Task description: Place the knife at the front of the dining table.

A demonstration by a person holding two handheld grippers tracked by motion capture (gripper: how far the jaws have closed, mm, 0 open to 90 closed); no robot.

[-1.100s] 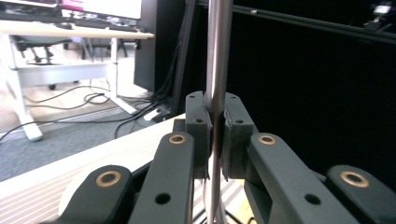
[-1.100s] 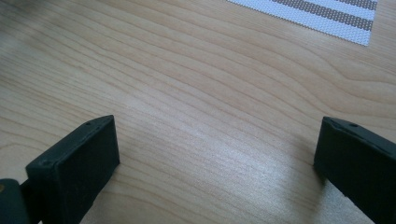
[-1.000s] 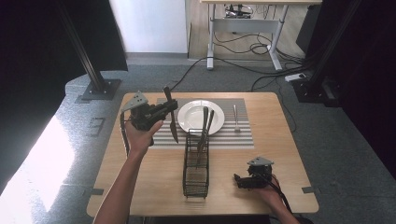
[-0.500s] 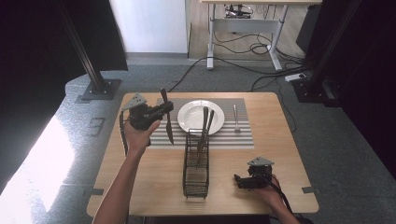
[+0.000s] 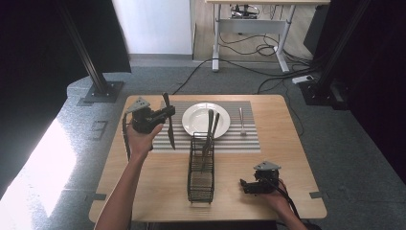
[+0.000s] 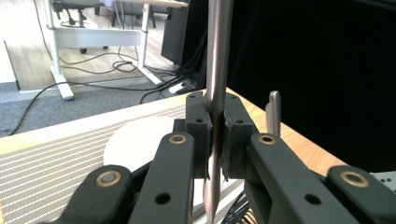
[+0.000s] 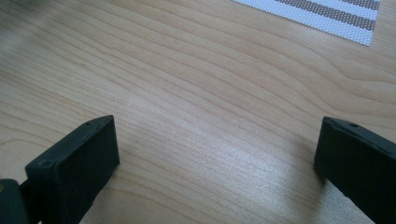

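Note:
My left gripper (image 5: 164, 115) hovers over the left end of the striped placemat (image 5: 239, 139), shut on a long metal knife (image 5: 170, 135) that hangs nearly upright, tip down. In the left gripper view the pads (image 6: 200, 122) clamp the knife's shaft (image 6: 218, 56), with the white plate (image 6: 135, 140) behind. The plate (image 5: 194, 120) sits on the mat's middle. My right gripper (image 5: 243, 186) rests near the table's front right, open; its jaws (image 7: 215, 154) stand wide apart over bare wood.
A black wire cutlery rack (image 5: 201, 178) stands in the middle of the table and holds two utensils (image 5: 211, 128) that lean over the plate's edge. A fork (image 5: 242, 120) lies on the mat right of the plate. Cables trail on the floor beyond the table.
My left gripper has sunk a little toward the mat with the knife still clamped in it. The right gripper has stayed where it was.

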